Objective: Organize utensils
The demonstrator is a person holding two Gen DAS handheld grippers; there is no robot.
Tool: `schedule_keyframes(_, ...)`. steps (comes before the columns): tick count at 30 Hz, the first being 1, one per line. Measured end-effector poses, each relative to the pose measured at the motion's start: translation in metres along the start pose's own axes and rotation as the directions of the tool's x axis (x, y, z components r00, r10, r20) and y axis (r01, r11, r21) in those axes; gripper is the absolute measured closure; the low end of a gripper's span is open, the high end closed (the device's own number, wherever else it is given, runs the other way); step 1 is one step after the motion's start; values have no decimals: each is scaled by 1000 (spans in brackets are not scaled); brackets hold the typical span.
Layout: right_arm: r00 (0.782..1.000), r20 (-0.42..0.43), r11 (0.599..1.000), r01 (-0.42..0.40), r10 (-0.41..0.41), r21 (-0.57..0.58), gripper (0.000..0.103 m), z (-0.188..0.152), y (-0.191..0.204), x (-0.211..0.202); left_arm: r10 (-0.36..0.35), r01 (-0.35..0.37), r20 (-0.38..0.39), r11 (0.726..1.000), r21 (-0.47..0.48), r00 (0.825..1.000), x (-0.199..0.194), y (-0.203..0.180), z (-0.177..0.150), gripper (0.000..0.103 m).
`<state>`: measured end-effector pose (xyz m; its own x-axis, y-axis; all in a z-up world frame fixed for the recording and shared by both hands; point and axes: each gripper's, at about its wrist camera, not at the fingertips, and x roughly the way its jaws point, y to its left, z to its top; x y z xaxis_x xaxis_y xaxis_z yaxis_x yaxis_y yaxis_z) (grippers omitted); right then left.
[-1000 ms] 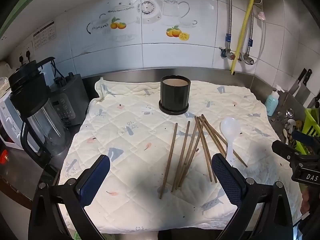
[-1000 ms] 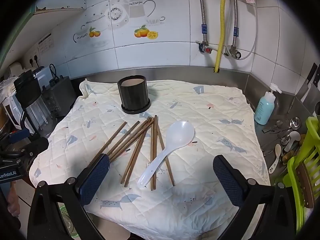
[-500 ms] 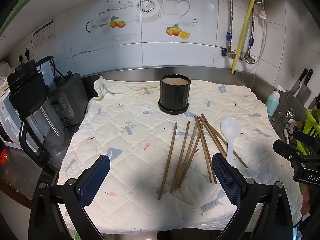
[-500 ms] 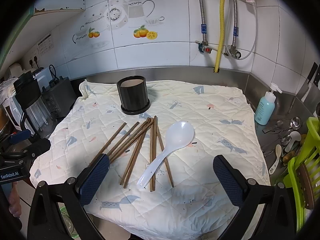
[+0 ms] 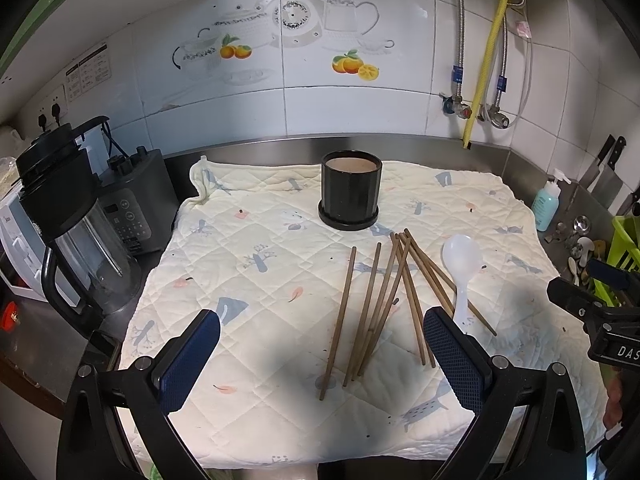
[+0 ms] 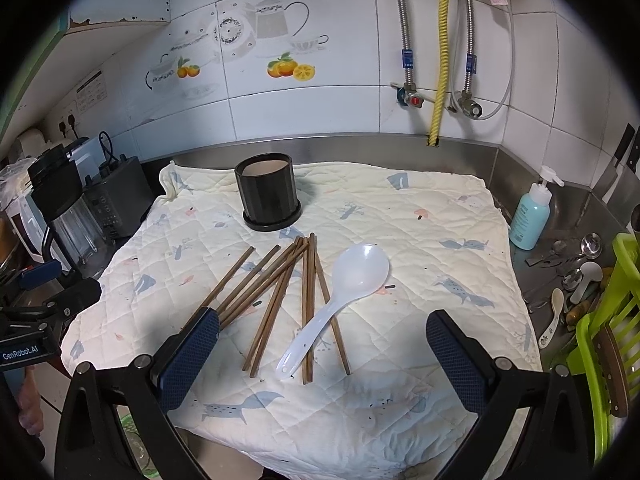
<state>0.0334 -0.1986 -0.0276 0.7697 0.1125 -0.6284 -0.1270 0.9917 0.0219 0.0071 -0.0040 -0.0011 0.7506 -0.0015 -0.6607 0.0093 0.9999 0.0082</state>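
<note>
**Chopsticks and spoon lie loose ahead of both tools, cup beyond them**

The desk [image 5: 448, 142] is covered by a quilted cloth [image 5: 248, 264], and everything I have to sort lies on it. At 12 o'clock, toward the wall, stands the black cup [image 5: 350, 190], upright and open at the top. Between it and me the chopsticks [image 5: 384, 300] are fanned out, their far ends bunched near the cup's base and their long axes running roughly 12 to 6, toward me. The white spoon [image 6: 344, 292] lies just beside them at about 1 o'clock from my left tool, its handle crossing a few sticks.

My left tool [image 5: 320, 360] is spread wide and holds nothing; the nearest stick ends sit between its fingers. My right tool [image 6: 322, 360] is likewise wide open and empty, with the spoon handle straight ahead, so I judge it nearer the spoon. Nothing stands between either tool and the cup. A blender [image 5: 68, 232] sits off at 9 o'clock, a soap bottle [image 6: 530, 216] at 2.
</note>
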Motion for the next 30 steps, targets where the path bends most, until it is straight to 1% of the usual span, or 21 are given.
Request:
schedule_keyframes(19, 1000, -7, 1000, -13, 13, -10, 0, 2, 6, 2, 3, -3, -7, 1000, -11, 1000, 0, 6, 0, 0)
schedule_keyframes(30, 999, -18, 999, -30, 30, -16, 0, 4, 9, 8, 12, -12, -14, 1000, -20, 1000, 8, 13, 2, 0)
